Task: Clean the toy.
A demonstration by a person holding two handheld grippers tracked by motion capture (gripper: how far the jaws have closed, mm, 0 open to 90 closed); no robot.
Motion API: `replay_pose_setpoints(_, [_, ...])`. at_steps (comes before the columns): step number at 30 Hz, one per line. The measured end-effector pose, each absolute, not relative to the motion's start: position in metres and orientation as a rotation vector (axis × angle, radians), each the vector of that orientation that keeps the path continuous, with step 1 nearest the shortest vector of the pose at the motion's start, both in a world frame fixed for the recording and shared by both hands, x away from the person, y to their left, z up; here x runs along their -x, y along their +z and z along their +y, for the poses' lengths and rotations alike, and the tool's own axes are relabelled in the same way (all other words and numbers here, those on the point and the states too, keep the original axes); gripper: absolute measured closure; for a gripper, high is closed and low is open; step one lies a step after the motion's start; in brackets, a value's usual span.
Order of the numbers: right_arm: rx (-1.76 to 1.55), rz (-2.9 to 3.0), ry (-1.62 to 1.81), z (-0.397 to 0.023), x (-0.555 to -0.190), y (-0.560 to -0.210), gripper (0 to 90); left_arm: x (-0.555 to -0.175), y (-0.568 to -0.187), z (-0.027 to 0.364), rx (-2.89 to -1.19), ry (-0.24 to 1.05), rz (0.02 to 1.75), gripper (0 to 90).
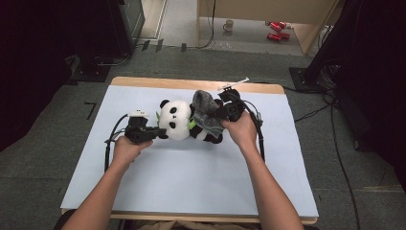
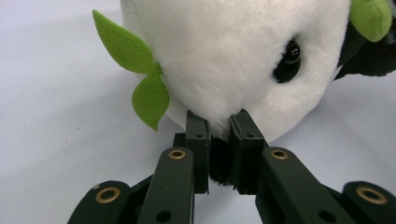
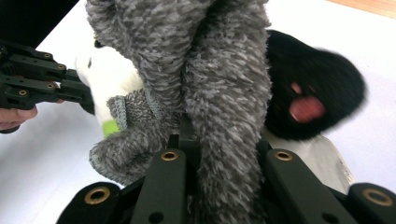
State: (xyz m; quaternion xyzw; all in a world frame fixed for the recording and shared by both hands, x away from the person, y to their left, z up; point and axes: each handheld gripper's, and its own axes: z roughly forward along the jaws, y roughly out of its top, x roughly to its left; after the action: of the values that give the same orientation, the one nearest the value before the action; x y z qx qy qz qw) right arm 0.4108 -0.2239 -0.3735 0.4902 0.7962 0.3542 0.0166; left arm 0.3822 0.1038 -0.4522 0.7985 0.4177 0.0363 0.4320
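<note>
near the counter's [image 1: 143,182] far edge, the left tongs [image 2: 219,122] pinch the black-and-white plush panda toy [image 1: 178,120] while the right tongs [image 3: 219,140] pinch the fuzzy grey knitted garment [image 3: 224,70] on it.

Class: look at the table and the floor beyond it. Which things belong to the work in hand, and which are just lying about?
In the job:
- panda plush, pinched by the left gripper
- grey fuzzy cloth, clamped in the right gripper

Lying about:
- mug on the floor
- red items near it
</note>
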Motion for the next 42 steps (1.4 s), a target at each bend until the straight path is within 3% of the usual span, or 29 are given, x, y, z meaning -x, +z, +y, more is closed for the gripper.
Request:
replay_pose_setpoints(10, [-1.466, 2.486, 0.971, -0.237, -0.405, -0.384, 77.0, -0.385, -0.459, 0.106, -1.975, 0.087, 1.063, 79.2])
replay_pose_setpoints(26, [-1.468, 2.409, 1.173, -0.28, -0.386, -0.372, 77.0, -0.382, -0.459, 0.11, -2.021, 0.156, 1.019, 69.7])
replay_pose_setpoints(35, [-1.459, 2.386, 1.202, -0.296, -0.378, -0.378, 76.9, -0.377, -0.453, 0.118, -2.03, 0.188, 0.941, 42.2])
replay_pose_setpoints(42, [-1.435, 2.378, 1.193, -0.302, -0.375, -0.381, 76.5, -0.375, -0.45, 0.125, -2.023, 0.182, 0.959, 37.2])
